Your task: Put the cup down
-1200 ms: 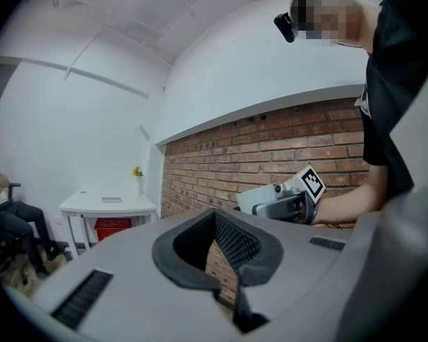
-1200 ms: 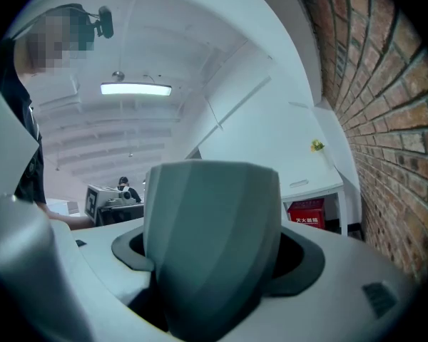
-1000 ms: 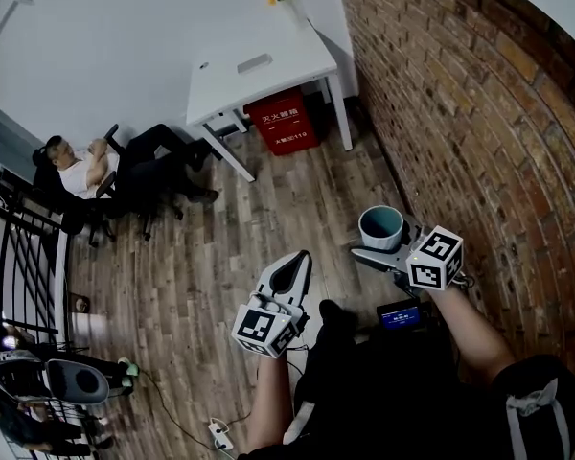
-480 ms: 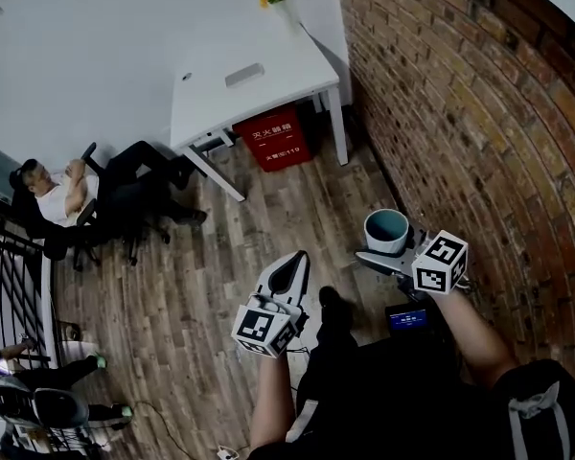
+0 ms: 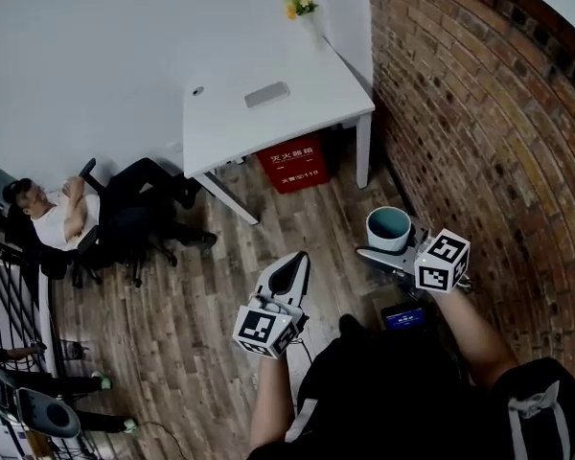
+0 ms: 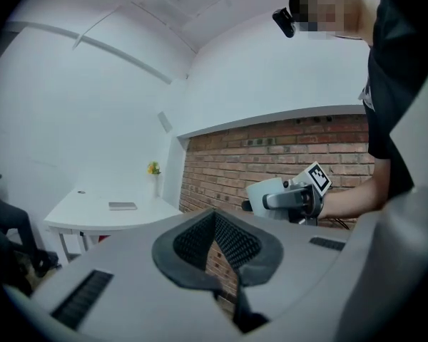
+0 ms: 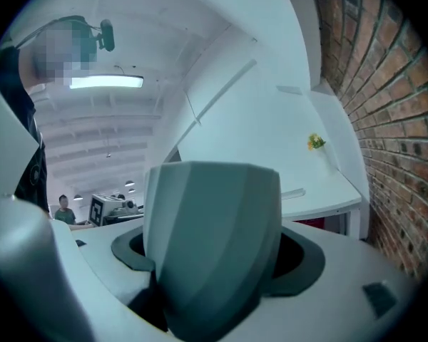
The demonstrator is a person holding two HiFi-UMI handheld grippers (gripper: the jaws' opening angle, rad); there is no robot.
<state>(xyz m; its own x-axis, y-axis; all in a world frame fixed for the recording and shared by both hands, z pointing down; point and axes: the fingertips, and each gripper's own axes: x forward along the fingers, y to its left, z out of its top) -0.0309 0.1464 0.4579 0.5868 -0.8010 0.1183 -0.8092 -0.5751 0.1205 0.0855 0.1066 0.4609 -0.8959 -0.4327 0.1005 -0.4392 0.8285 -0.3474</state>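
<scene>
**Head view.**
- Item 1: cup (image 5: 389, 228), pale outside, teal inside. Mouth faces up, long axis approx. vertical. Held in air over wood floor (image 5: 201, 286), near brick wall (image 5: 479, 113) at right.
- R gripper (image 5: 387, 249): jaws wide, clamped on cup's lower body.
- L gripper (image 5: 289, 264): left of cup, apart from it, tips pointing far.
- Far: white table (image 5: 268, 123) w/ vase of flowers (image 5: 303, 8) at far corner. Red box (image 5: 295, 167) under it.
- Far left: person seated in chair (image 5: 67, 217).

**Left gripper view.** Jaws together, nothing gripped. R gripper w/ cup seen at right before bricks.

**Right gripper view.** Faceted cup fills the gap, upright, 2 pads pressing its sides.
</scene>
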